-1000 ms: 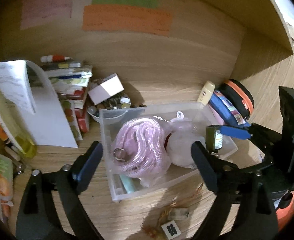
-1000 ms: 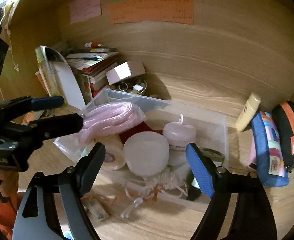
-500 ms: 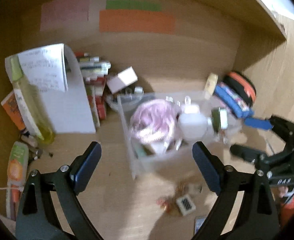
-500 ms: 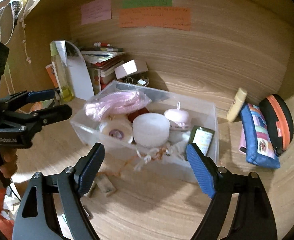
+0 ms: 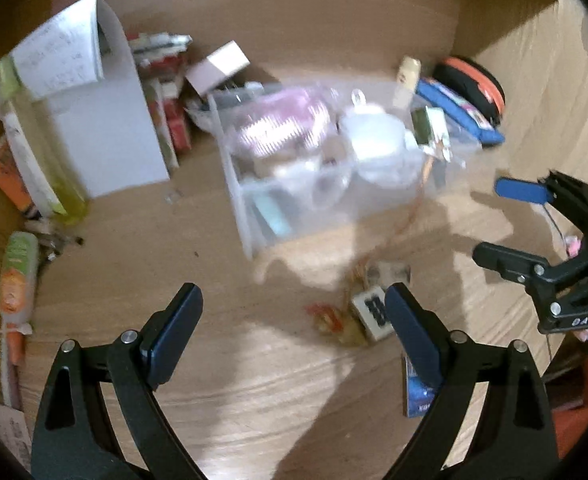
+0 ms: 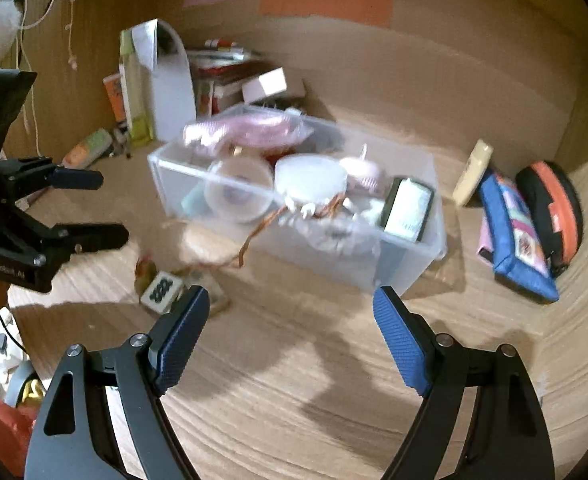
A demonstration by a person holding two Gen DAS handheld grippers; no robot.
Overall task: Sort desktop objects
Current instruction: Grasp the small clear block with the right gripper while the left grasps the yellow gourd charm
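Observation:
A clear plastic box (image 5: 254,200) (image 6: 409,264) stands on the wooden desk, filled with a pink coiled cord (image 6: 250,130), a white round jar (image 6: 309,172), a tape roll (image 6: 238,192) and a small green-labelled bottle (image 6: 407,210). A white tile charm on an orange cord (image 5: 373,312) (image 6: 162,288) lies on the desk in front of the box. My left gripper (image 5: 294,320) is open and empty, well short of the box. My right gripper (image 6: 290,320) is open and empty, also short of the box. Each gripper shows at the edge of the other's view.
A blue pencil case (image 6: 513,236), an orange-black pouch (image 6: 553,208) and a cream tube (image 6: 471,172) lie right of the box. Stacked books (image 5: 162,92), a white notepad (image 5: 94,100), a yellow-green bottle (image 5: 42,160) and a small white carton (image 5: 218,64) stand at the left rear.
Both grippers have pulled back from the box, which now looks smaller and farther. The green-labelled bottle that was between the right gripper's fingers now rests in the box.

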